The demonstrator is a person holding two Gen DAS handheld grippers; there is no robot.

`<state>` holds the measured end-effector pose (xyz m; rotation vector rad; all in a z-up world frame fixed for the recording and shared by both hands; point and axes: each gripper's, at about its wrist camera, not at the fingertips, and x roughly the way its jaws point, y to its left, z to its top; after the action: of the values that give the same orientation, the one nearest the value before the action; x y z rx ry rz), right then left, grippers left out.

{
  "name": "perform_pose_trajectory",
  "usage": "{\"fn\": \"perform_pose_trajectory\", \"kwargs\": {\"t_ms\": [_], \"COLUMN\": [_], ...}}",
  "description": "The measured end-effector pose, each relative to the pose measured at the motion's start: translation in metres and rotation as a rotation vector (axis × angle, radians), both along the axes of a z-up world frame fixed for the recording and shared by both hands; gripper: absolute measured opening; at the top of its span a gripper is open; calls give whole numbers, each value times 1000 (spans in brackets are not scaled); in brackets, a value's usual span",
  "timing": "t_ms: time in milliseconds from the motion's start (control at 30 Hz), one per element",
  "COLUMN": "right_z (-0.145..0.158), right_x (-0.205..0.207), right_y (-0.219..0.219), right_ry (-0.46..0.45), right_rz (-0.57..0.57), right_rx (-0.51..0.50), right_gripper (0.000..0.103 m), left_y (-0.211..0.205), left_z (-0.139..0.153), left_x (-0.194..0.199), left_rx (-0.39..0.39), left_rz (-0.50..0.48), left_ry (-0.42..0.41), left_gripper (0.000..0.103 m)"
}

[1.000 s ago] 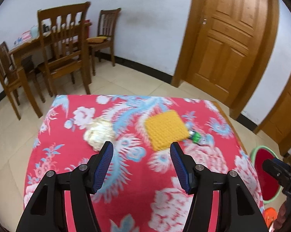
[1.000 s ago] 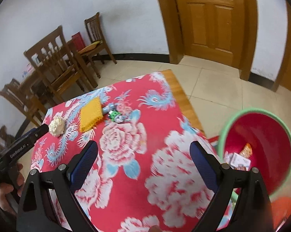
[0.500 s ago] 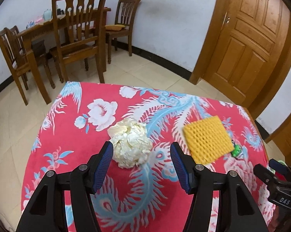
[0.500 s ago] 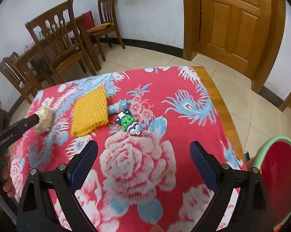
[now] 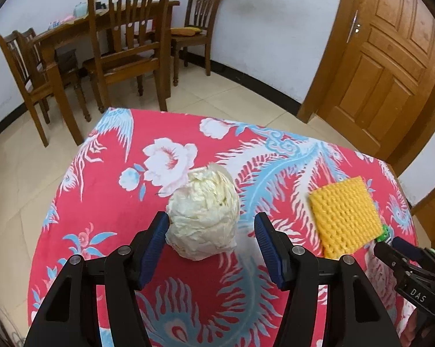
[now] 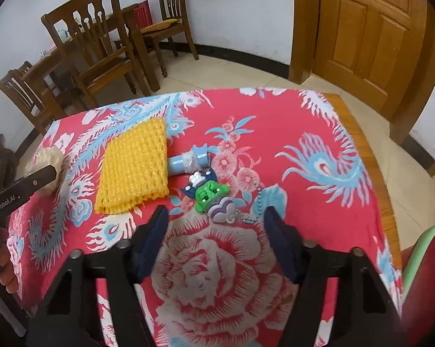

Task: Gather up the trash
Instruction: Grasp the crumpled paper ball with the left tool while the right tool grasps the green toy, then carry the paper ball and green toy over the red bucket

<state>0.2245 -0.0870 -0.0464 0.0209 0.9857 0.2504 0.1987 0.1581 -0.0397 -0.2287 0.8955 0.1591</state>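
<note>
We've closed in fast: a second ago the crumpled paper ball (image 5: 203,214) sat small and well ahead of our left gripper (image 5: 211,230), and now it fills the space right at the fingertips, its near half between the blue pads. The left jaws stand apart; the left pad looks to be at the ball's side, the right pad is clear of it, so nothing is clamped. On the other side, the green bin (image 6: 420,263) that filled the right view has slid to the lower right edge, and the right gripper (image 6: 217,225) now hangs over the red floral tablecloth (image 6: 289,121). Its jaws, wide a moment back, are closing, with only cloth between them.

The ball is cream, creased tissue-like paper, roughly round and faceted with folds. Just beyond the right gripper's tips lies a green and purple rubbery keychain toy (image 6: 213,198) on a bead chain, and past that a pale blue wrapped roll (image 6: 188,163). To the left of those lies a yellow foam net sleeve (image 6: 135,169), flat, square, with a woven mesh texture. The ribbed pads are dark blue on black fingers.
</note>
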Motion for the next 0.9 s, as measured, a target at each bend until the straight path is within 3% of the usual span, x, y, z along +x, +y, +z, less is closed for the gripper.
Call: {"fn": "perform_pose_trajectory", "kwargs": {"t_ms": [133,233,400,433,800,900], "right_z": [-2,-2,-1,-1,15,21], "right_x": [0,0,-2,-2,-25,-33], "right_y": [1,0,-4,-4,-23,-29], "right_ry": [-9,-14,-21,-22,-28,-39], "right_rz": [3,4,11,10,3,1], "right_rx": [-9,-13,-11,-9,55,70], "right_gripper": [52,41,34,23,20,12], "left_y": [4,6,9,9,-14,-25], "left_z": [-2,-2,-3,-3,21,30], "left_x": [1,2,2,1,-26,-37], "left_rx": [-14,-17,-31,-32,-39,-41], "left_rz": [8,9,13,13,-49,-78], "left_ry": [-10,-16,-23,-25,-89,-105], "left_gripper": [62,46,40,39,39,39]}}
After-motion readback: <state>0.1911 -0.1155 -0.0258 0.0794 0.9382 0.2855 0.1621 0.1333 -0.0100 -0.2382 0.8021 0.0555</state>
